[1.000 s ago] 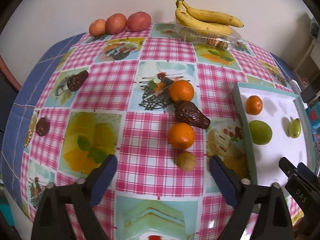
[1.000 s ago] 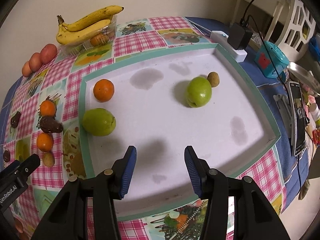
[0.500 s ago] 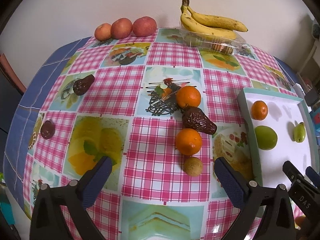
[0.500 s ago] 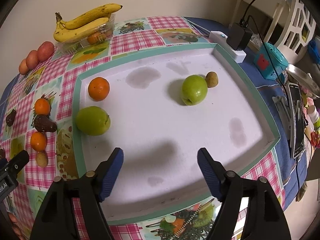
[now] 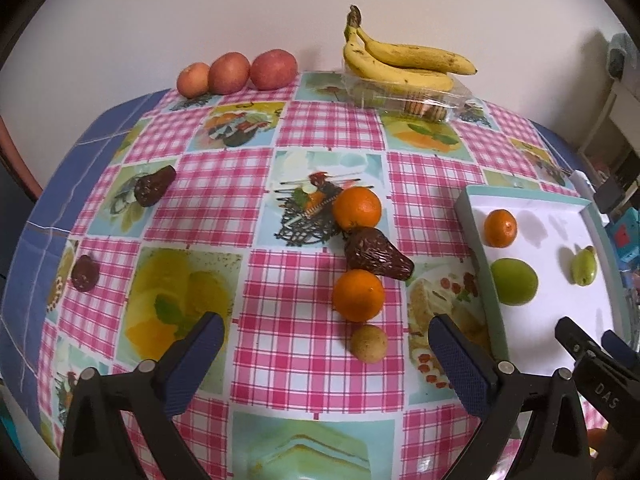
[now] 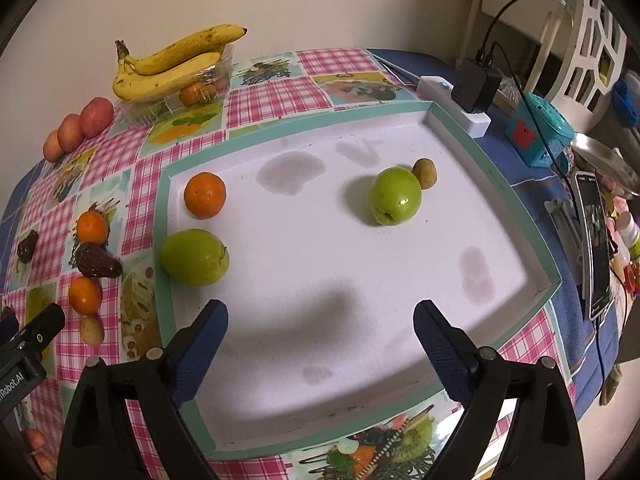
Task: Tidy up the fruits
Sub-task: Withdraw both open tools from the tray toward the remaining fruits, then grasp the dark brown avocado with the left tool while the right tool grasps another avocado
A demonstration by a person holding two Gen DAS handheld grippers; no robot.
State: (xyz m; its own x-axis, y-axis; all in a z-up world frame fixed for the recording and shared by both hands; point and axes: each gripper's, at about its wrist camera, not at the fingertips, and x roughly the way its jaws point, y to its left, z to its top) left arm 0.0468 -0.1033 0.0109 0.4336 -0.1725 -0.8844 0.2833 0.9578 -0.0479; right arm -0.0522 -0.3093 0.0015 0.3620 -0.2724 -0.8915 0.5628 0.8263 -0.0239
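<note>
A white tray with a teal rim (image 6: 400, 120) (image 5: 476, 240) holds an orange (image 6: 205, 194), two green apples (image 6: 195, 257) (image 6: 394, 196) and a small brown fruit (image 6: 425, 173). On the checked tablecloth lie two oranges (image 5: 357, 208) (image 5: 358, 295), a dark brown fruit (image 5: 376, 254) between them and a small tan fruit (image 5: 369, 342). My left gripper (image 5: 326, 360) is open and empty above the cloth, near the tan fruit. My right gripper (image 6: 320, 344) is open and empty over the tray's front part.
Bananas (image 5: 400, 62) lie on a clear plastic box at the back. Three red fruits (image 5: 236, 72) line the wall. Two more dark fruits (image 5: 154, 186) (image 5: 85, 274) lie at the left. A charger (image 6: 476, 88), a teal toy (image 6: 538, 132) and a phone (image 6: 596, 240) sit right of the tray.
My right gripper's jaws have opened wide over the tray. My left gripper has drawn back and up a little; the fruits have not moved.
</note>
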